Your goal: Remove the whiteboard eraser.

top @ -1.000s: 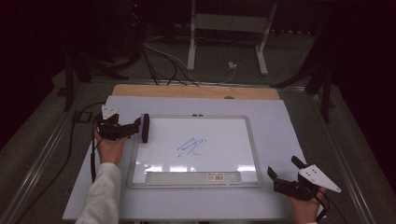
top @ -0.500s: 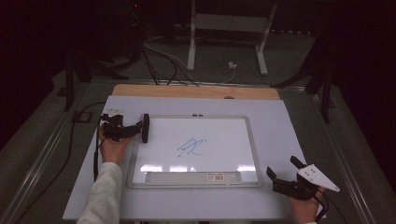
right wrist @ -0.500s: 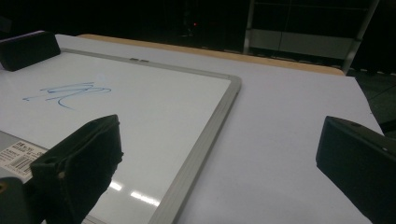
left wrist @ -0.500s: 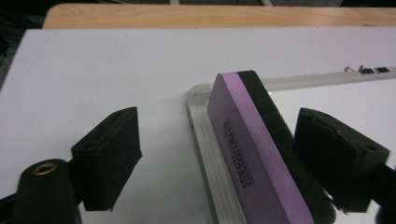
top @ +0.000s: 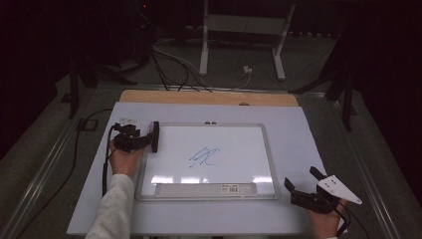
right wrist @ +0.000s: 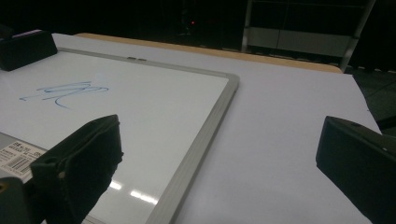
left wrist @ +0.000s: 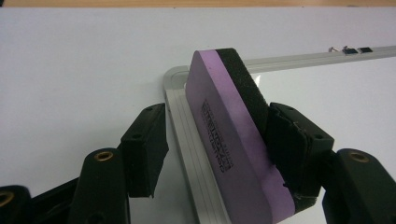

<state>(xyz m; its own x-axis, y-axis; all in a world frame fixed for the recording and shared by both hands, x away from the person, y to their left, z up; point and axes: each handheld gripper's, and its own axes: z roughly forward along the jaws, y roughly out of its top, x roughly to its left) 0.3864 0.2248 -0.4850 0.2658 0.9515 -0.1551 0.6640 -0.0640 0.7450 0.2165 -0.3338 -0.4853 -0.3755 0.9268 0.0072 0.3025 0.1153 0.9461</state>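
So far the eraser (left wrist: 233, 135) only stands on edge at the whiteboard's (top: 268, 149) upper-left corner, between the just-narrowing jaws of the left tool (left wrist: 215, 140), one pad touching and one apart, while the scribble (top: 204, 157) remains unwiped and the right tool (top: 304, 185) gapes wide on the surface (top: 298, 124).

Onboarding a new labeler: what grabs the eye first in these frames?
First the whiteboard in the middle of the table, with a blue scribble near its centre. Next the purple eraser at the board's left edge, standing on edge between the jaws of the left gripper, which have just been closing; one pad touches its dark felt side, the other stands apart. The right gripper rests open off the board's near right corner.
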